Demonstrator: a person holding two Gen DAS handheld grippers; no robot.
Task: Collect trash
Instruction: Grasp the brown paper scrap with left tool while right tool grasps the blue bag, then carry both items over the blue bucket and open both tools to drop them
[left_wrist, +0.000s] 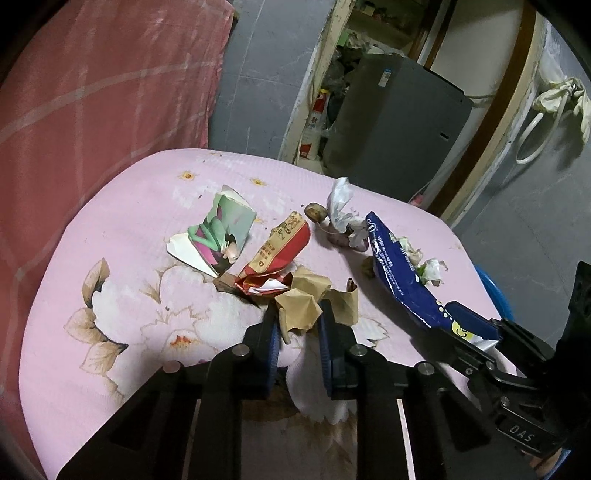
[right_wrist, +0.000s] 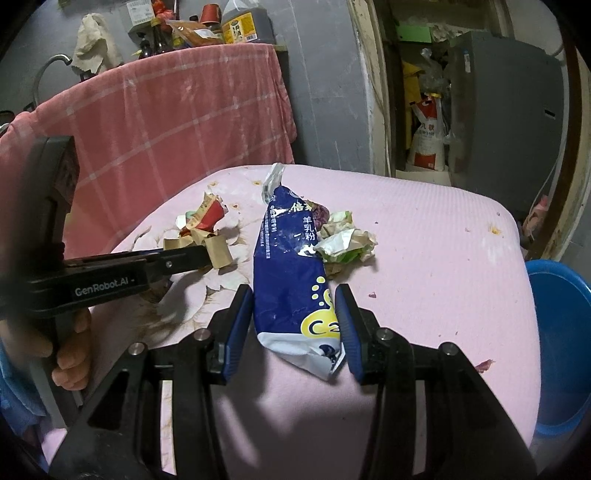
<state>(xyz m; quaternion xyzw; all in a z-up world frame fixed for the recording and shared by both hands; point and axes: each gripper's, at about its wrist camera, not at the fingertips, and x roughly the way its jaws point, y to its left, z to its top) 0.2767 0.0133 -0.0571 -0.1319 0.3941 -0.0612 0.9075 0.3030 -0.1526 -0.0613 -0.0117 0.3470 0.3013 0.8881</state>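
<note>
On tabletop (right_wrist: 424, 229): scattered trash
Left hand-held gripper (left_wrist: 298, 325): clamped on brown paper (left_wrist: 301, 308)
Right hand-held gripper (right_wrist: 293, 321): apart, straddling blue bag (right_wrist: 288, 266)

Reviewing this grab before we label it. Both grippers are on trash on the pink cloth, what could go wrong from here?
1. The right gripper straddles only the bottom end of the long blue bag; lifted from there it may droop and drag the crumpled wrapper lying against it.
2. The left gripper is around loose brown paper; it could tear or slip out, or tug the red wrapper touching it.
3. The blue bin sits beyond the table edge, so a weak grip may drop trash.
</note>
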